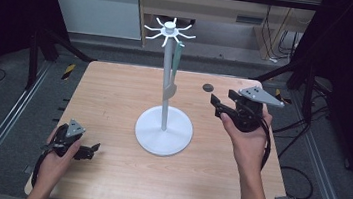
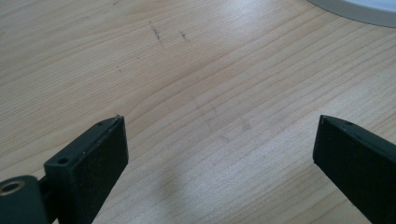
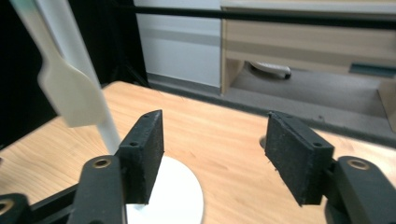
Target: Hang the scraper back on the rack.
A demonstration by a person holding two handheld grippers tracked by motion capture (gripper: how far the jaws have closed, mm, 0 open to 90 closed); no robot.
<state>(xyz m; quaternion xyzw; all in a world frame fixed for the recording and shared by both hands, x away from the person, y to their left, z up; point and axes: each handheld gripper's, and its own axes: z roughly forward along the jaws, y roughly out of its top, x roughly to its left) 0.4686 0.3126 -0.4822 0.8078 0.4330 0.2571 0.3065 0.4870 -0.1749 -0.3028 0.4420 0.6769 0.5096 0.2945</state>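
From the high view, a white stand sits at the middle of the wooden tabletop: a round flat base, a thin upright pole, and a crown of short curved hooks at the top. A pale spatula hangs from one hook beside the pole, its handle greenish near the top and its flat blade down about halfway to the base. A small dark disc lies on the tabletop far right of the stand. The left hand-held gripper rests low at the near left corner, pointing right toward the stand, jaws apart and empty. The right hand-held gripper is held up at the right of the stand, level with the spatula's blade and pointing left at it, jaws also apart with nothing between them. The left gripper view looks down on bare wood grain between two widely spread black jaws, with the rim of the stand's base at the top right; faint scuffs on the wood show here. The right gripper view shows the jaws released, the pole and the cream blade of the spatula close at the left beyond the left jaw, not touched by it, the base below, and a cabinet beyond the tabletop's far edge.
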